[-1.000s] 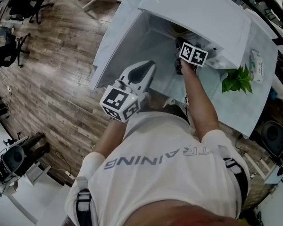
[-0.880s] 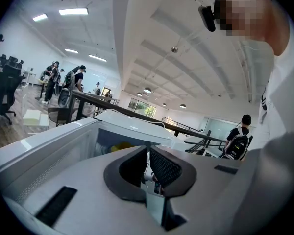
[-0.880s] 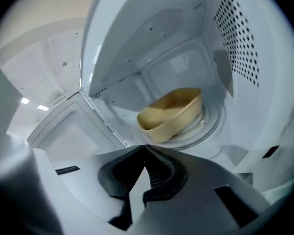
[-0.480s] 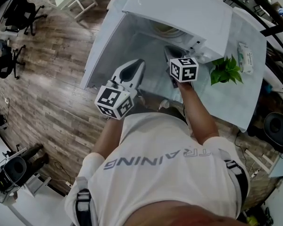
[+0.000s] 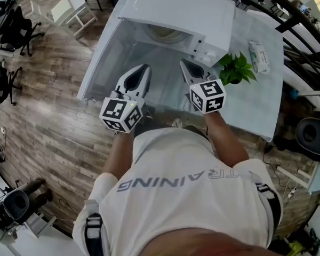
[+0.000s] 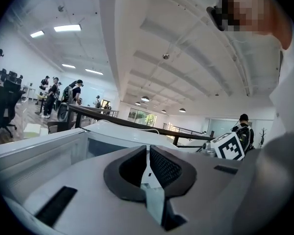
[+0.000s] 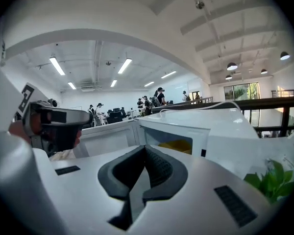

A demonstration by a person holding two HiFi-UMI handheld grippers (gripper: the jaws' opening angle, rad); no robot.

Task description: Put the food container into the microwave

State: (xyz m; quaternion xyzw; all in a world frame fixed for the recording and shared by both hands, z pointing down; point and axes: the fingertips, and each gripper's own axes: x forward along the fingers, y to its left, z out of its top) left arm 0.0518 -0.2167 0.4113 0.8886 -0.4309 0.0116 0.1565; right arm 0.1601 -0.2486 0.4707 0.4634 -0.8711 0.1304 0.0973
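Observation:
The white microwave [image 5: 181, 7] stands on a white table [image 5: 256, 111] with its door [image 5: 104, 63] swung open to the left. Inside the cavity sits a pale round food container [image 5: 168, 33]; in the right gripper view it shows as a yellow shape [image 7: 174, 146] behind the opening. My left gripper [image 5: 141, 68] [image 6: 147, 148] hangs in front of the open door, jaws together, nothing between them. My right gripper [image 5: 186, 63] [image 7: 145, 148] is beside it, outside the cavity, shut and empty.
A small green plant [image 5: 236, 68] [image 7: 274, 180] stands just right of the microwave, and a pack of wipes [image 5: 258, 49] lies behind it. Wooden floor [image 5: 48, 105] lies to the left, with chairs [image 5: 69, 12] and office gear. People stand far off in both gripper views.
My right gripper has drawn back out of the microwave mouth, risen and rolled; it now hangs level with the left one. The left gripper shifted slightly forward.

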